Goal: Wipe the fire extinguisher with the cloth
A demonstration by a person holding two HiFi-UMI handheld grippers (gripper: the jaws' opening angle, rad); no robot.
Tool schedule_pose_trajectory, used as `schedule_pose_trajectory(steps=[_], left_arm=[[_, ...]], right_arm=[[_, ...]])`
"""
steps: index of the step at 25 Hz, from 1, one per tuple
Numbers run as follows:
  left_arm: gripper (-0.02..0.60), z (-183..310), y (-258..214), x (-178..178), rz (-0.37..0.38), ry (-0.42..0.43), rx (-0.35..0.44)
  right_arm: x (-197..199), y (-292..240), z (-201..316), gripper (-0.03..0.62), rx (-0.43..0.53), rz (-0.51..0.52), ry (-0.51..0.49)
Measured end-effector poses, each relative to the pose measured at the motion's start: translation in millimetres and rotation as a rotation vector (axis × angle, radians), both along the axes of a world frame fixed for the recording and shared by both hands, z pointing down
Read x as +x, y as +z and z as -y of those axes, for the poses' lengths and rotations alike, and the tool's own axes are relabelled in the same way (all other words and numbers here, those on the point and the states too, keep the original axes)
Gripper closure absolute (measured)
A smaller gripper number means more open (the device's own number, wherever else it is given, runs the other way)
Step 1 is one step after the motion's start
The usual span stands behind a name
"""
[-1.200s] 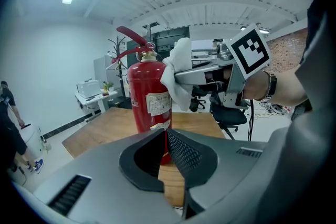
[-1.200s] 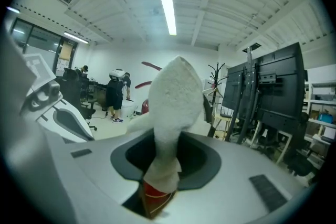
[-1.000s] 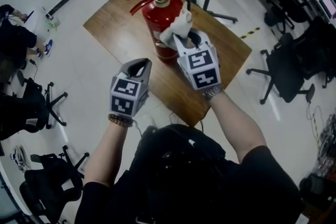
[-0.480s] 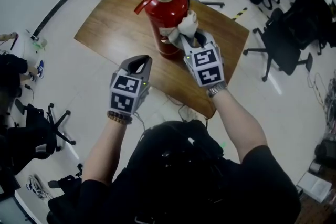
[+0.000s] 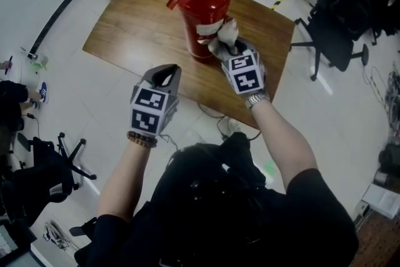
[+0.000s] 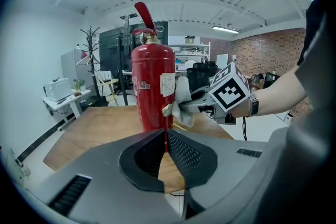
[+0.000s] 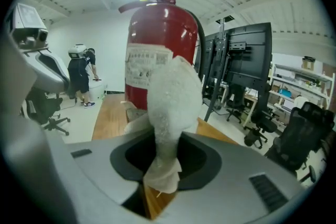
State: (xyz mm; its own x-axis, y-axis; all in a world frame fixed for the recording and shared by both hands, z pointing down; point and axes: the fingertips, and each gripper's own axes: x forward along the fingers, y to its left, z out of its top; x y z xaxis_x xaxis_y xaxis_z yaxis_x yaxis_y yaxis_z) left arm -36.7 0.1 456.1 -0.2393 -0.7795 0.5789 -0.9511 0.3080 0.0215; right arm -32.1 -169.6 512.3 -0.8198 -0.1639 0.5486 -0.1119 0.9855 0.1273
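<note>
A red fire extinguisher (image 5: 206, 15) stands upright on a wooden table (image 5: 131, 28), with a white label (image 7: 144, 68) on its side. My right gripper (image 5: 232, 48) is shut on a bunched white cloth (image 7: 170, 107) that presses against the cylinder's lower side (image 6: 155, 92); the cloth (image 5: 226, 35) sticks out ahead of the jaws. My left gripper (image 5: 164, 75) is shut with nothing in it and hangs short of the table's near edge, apart from the extinguisher. From the left gripper view the right gripper (image 6: 202, 106) and cloth (image 6: 181, 99) show at the cylinder's right.
Office chairs (image 5: 331, 22) stand right of the table and more (image 5: 56, 159) at the left on the pale floor. A black stand (image 7: 223, 65) with screens rises behind the table. A person (image 7: 79, 73) stands far off at the back.
The right gripper has slid the cloth down the extinguisher's side, from near the top to the lower body. The left gripper has shifted slightly. The head view has tilted.
</note>
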Motion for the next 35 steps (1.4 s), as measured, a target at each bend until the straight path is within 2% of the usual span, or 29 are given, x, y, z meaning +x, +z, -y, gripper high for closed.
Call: schedule_pose_trajectory(steps=[16, 35], left_arm=[[0.572, -28, 4, -11, 0.003, 0.121, -0.025], [0.572, -58, -4, -27, 0.020, 0.063, -0.041]], right_arm=[[2, 60, 11, 0.479, 0.004, -0.113, 0.159], [8, 134, 5, 0.479, -0.008, -0.283, 0.146]])
